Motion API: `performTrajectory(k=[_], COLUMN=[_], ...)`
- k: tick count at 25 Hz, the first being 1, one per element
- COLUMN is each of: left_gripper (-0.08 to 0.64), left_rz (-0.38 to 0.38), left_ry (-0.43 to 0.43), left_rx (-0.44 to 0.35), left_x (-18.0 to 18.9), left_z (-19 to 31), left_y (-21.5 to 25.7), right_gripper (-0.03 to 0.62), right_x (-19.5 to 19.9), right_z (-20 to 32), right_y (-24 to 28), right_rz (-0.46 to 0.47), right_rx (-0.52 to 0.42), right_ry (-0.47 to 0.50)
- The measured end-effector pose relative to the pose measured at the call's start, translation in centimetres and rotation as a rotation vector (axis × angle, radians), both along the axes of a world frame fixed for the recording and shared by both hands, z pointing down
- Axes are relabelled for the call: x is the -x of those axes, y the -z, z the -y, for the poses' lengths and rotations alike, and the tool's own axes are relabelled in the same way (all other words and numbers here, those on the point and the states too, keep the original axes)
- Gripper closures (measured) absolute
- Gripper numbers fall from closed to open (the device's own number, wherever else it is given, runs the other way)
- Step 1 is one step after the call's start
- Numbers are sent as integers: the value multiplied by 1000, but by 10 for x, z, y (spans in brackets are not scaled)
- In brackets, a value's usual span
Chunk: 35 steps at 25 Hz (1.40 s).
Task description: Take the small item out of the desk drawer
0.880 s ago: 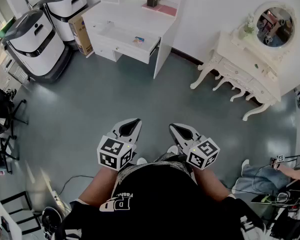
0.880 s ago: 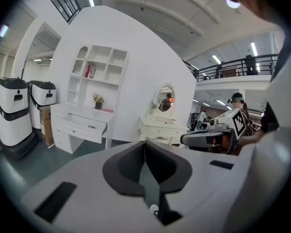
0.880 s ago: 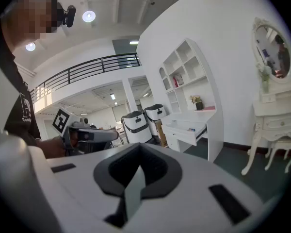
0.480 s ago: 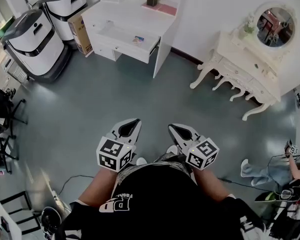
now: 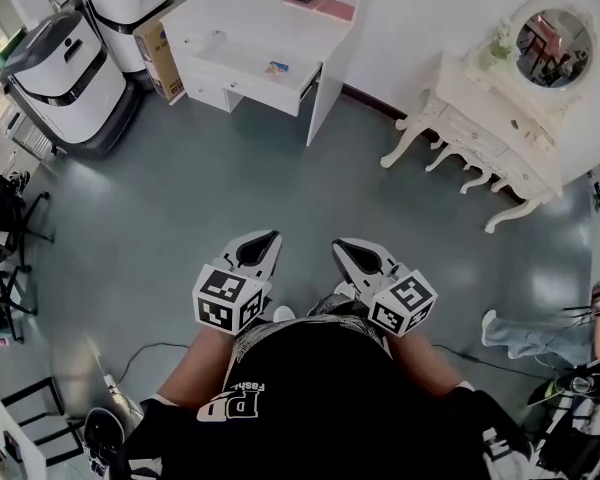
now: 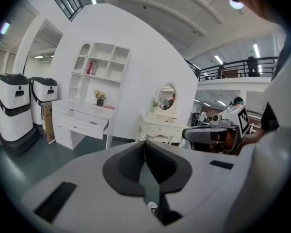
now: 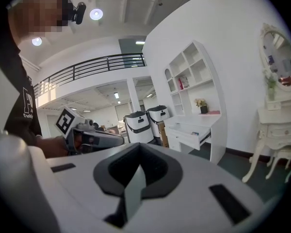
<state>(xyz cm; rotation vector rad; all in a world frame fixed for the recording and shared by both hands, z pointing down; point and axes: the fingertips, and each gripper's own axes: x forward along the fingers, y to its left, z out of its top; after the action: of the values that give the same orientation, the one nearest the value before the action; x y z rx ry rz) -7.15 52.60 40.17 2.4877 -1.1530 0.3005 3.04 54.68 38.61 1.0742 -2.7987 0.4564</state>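
Note:
The white desk [image 5: 280, 23] stands far off at the top of the head view, its drawer [image 5: 265, 73] pulled open. A small colourful item [image 5: 276, 67] lies inside the drawer and also shows in the right gripper view as the small item [image 7: 195, 133]. My left gripper [image 5: 263, 246] and right gripper [image 5: 348, 255] are held side by side close to my body, well short of the desk. Both point toward it, nearly level. In the left gripper view the left gripper [image 6: 145, 145] is shut with nothing in it. The right gripper [image 7: 139, 150] is likewise shut and empty.
Two white-and-black machines [image 5: 65, 68] and a cardboard box [image 5: 158, 53] stand left of the desk. An ornate white vanity [image 5: 500, 138] with a round mirror [image 5: 550, 43] is at the right. Black chairs [image 5: 10, 218] line the left edge. A person's legs [image 5: 540, 333] show at right. A cable [image 5: 145, 353] lies on the floor.
The desk and vanity have slid slightly toward the top of the head view. Both grippers keep the same shut pose. The person at the right edge has shifted.

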Motion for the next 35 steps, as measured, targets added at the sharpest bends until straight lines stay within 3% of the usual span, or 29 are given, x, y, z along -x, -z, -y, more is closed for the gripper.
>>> performTrajectory(k=[5,16,24,35], left_gripper=[545,545,545,545], left_rz=[-19,20,14,28], left_ry=[25,9,64,90], left_rx=[63,50,69,66], left_x=[11,-2,11,-4], left_z=[2,36,97,211], left_y=[-15,-17,-19,-12], right_gripper=[583,583,583,583], right_x=[9,-4,-6,-13], right_z=[0,49,122,240], right_y=[-6,-21,-31,-29], right_rz=[-11,17,6,24], right_rx=[33,99,110,123], right_ry=[30,-10,-28,14])
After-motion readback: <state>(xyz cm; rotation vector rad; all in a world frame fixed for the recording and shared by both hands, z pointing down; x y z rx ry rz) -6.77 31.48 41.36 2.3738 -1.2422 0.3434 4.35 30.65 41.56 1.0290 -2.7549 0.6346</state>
